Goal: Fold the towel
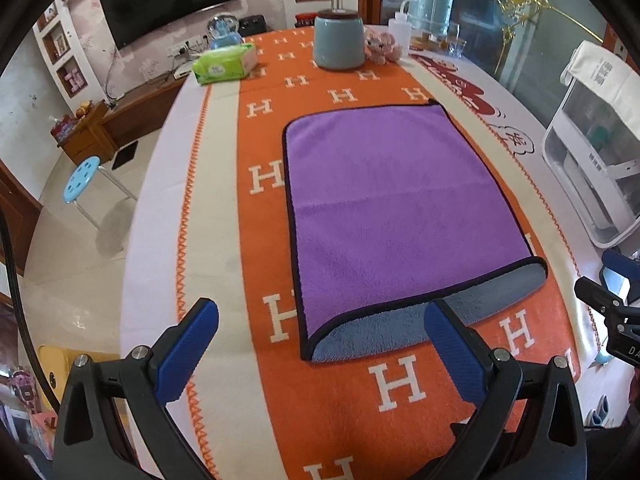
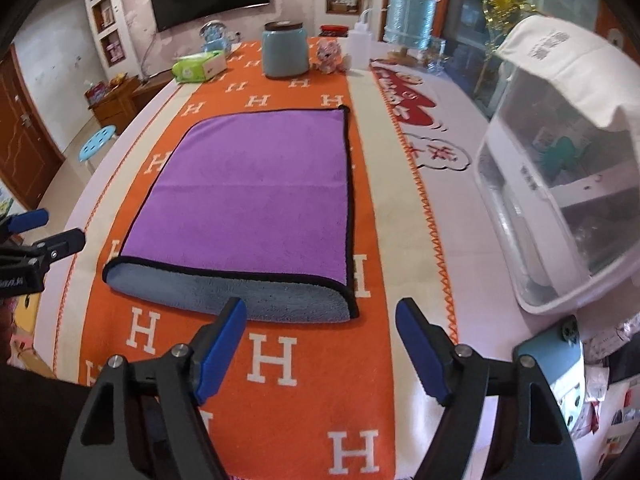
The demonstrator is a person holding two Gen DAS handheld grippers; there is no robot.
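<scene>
A purple towel [image 1: 392, 200] with a black hem lies folded once on the orange cloth. Its grey underside shows along the rounded near fold [image 1: 400, 328]. It also shows in the right wrist view [image 2: 248, 196]. My left gripper [image 1: 320, 320] is open and empty, hovering just before the towel's near left corner. My right gripper [image 2: 322, 318] is open and empty, just before the near right corner. The right gripper shows at the right edge of the left wrist view [image 1: 608, 296]; the left one shows at the left edge of the right wrist view [image 2: 36, 240].
An orange table cloth [image 1: 400, 384] with white H letters covers the table. At the far end stand a teal jar [image 1: 339, 40], a green tissue pack [image 1: 224, 64], a pink plush toy [image 1: 380, 46] and a bottle. A white plastic cabinet [image 2: 560, 200] stands at the right.
</scene>
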